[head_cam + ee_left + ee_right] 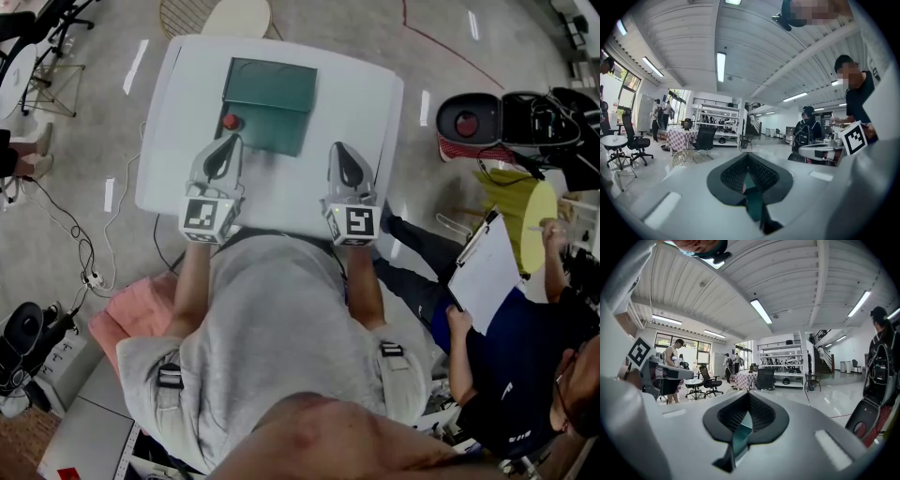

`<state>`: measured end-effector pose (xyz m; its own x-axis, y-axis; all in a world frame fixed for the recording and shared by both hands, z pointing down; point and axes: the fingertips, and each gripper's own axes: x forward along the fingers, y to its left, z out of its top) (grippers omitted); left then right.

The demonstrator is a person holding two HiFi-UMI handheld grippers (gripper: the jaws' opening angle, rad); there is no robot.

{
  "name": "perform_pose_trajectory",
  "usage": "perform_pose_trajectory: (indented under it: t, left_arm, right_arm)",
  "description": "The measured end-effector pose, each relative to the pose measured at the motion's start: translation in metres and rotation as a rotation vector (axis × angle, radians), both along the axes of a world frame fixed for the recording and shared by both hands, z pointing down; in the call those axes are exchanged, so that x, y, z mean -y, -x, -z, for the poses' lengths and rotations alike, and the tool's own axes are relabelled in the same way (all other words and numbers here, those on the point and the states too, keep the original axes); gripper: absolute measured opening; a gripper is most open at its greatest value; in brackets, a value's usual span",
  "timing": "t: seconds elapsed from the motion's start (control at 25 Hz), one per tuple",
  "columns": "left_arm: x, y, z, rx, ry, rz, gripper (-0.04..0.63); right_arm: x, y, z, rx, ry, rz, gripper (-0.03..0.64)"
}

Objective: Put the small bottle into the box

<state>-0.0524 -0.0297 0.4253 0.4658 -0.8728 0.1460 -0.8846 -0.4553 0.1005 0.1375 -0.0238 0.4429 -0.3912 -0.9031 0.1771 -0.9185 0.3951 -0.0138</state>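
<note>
On the white table (375, 103) lies a dark green box (269, 101), flat and lidded. Just off its near left corner stands the small bottle with a red cap (230, 121). My left gripper (224, 142) rests on the table a little nearer than the bottle, its tips pointing at it, with the jaws together and nothing between them. My right gripper (340, 150) lies level with it to the right of the box's near edge, also shut and empty. In the left gripper view the left gripper (747, 155) shows closed tips with green behind them. The right gripper (749, 393) looks the same.
A person with a clipboard (487, 272) sits close to the table's right side. Beside them is a red and black machine (469, 122). Cables (84, 253) run over the floor at the left, near a pink cloth (141, 314). Office chairs and shelves stand far back.
</note>
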Motion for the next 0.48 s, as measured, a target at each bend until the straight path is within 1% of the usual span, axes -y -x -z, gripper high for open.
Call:
perform_pose_trajectory:
  t: [0.48]
  left_arm:
    - [-0.025,-0.007,0.004,0.000,-0.003,-0.004,0.011]
  right_arm:
    - [-0.025,-0.006,0.007,0.014,0.003,-0.002,0.003]
